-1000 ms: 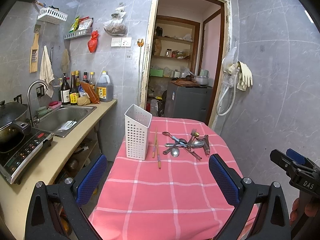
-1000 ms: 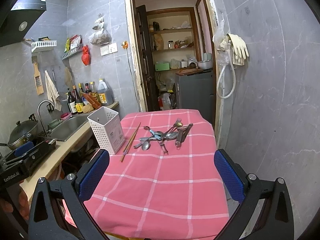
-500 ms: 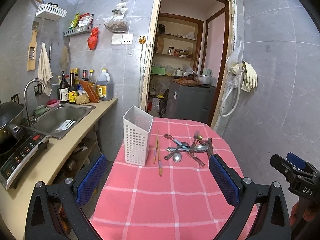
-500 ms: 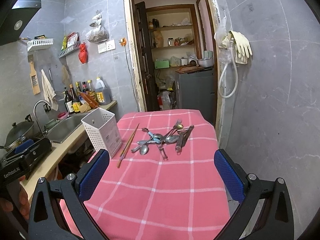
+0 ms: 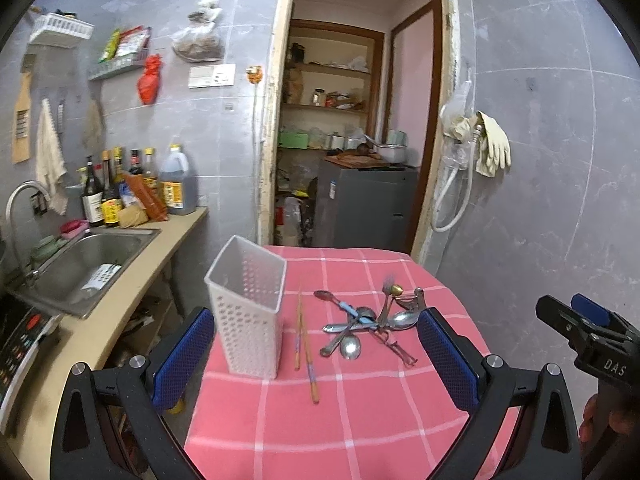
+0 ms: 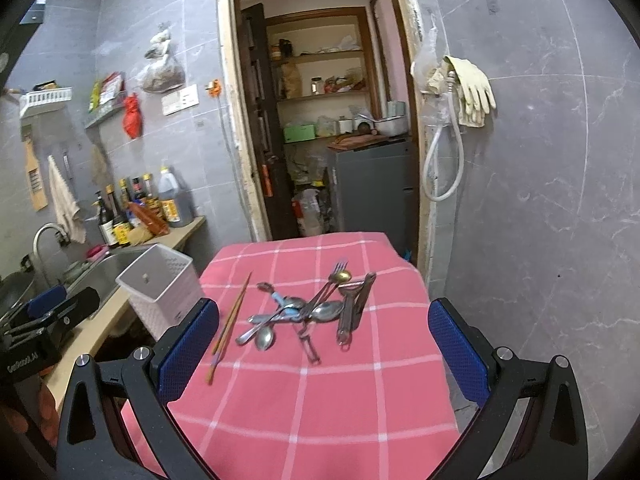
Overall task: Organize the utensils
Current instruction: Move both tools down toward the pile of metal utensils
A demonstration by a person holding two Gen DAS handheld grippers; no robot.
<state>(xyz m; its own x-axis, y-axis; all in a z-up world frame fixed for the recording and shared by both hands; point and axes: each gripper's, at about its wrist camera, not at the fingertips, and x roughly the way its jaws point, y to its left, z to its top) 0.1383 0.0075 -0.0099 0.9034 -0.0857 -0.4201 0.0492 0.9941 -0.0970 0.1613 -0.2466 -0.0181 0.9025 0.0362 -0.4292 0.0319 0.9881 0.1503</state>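
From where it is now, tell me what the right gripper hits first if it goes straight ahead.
Probably the pile of spoons and forks on the pink tablecloth. The right gripper is open, and the pile lies between its fingers' lines, though how high it hovers above the cloth is unclear.

A white perforated utensil holder (image 5: 248,312) stands upright at frame centre-left on the pink checked tabletop (image 5: 360,420). Two chopsticks (image 5: 306,354) lie just right of it. Further right, spoons, a fork and peelers lie in a crossed metal pile (image 5: 370,326).
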